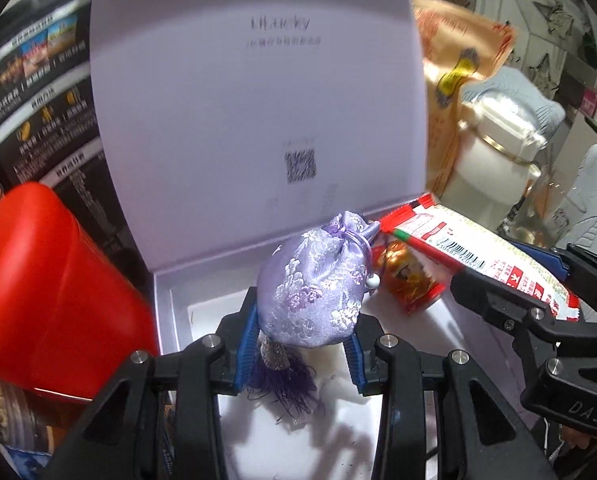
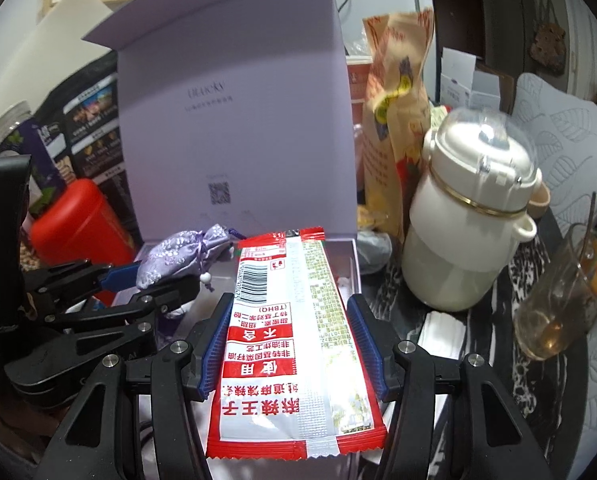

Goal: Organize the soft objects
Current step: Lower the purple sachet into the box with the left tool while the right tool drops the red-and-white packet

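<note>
My left gripper (image 1: 300, 344) is shut on a lilac brocade pouch (image 1: 314, 284) with a purple tassel, held over the white inside of an open lilac box (image 1: 164, 304). The pouch also shows in the right wrist view (image 2: 178, 256). My right gripper (image 2: 294, 344) is shut on a red and white snack packet (image 2: 286, 332), held flat above the box's right part; the packet shows in the left wrist view (image 1: 470, 256). A small red and gold packet (image 1: 410, 284) lies inside the box.
The box lid (image 2: 234, 120) stands upright behind. A red container (image 1: 46, 292) stands left of the box. A white jar with a clear dome (image 2: 470, 216), a tan bag (image 2: 398, 120) and a glass cup (image 2: 562, 304) stand to the right.
</note>
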Motion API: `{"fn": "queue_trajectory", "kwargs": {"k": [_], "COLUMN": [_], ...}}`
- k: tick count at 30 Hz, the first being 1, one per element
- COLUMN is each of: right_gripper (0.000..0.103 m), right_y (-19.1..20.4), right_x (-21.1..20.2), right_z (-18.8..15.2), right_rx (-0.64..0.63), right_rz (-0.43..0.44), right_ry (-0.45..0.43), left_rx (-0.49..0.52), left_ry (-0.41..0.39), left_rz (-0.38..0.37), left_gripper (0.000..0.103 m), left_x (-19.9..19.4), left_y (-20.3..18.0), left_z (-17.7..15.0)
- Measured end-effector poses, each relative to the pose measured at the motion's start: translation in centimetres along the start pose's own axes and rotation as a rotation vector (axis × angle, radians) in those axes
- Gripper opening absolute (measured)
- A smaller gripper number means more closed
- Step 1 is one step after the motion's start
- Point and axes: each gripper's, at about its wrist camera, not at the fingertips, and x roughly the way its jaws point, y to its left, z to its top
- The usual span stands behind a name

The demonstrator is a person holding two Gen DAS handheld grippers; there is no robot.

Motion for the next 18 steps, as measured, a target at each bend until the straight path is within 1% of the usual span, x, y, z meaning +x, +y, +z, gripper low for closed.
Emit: {"fn": "queue_trajectory", "kwargs": {"k": [3,5,8,13,18], "right_gripper": [0.058,0.058,0.058,0.058,0.058], "right_y": [-0.2,-0.2,-0.2,-0.3,-0.6], "right_x": [0.8,1.4,1.4,1.4,1.0], "right_z": [-0.3,-0.4,-0.6,-0.6,-0.4], "right_rx": [0.005,0.001,-0.002,-0.002,0.002], "right_rz": [-0.006,-0.002,-0.004,-0.024,-0.041], "right_ry": [0.018,0.035,0.032,0.041,0.039], "left_rx": [-0.001,0.001,0.0,0.001,0.0], "left_ry": [0.02,0.02,0.037,0.047,0.062], "left_rz": [-0.005,0.006,0.035,0.045,0.071], "left_gripper": [0.037,0.037,0.037,0.038,0.041], "left_x": [0.6,0.8,1.1,1.3,2.3], "left_y": [0.0,0.0,0.1,-0.1,-1.5], "left_z": [-0.2,-0.2,-0.3,0.0,0.8]}}
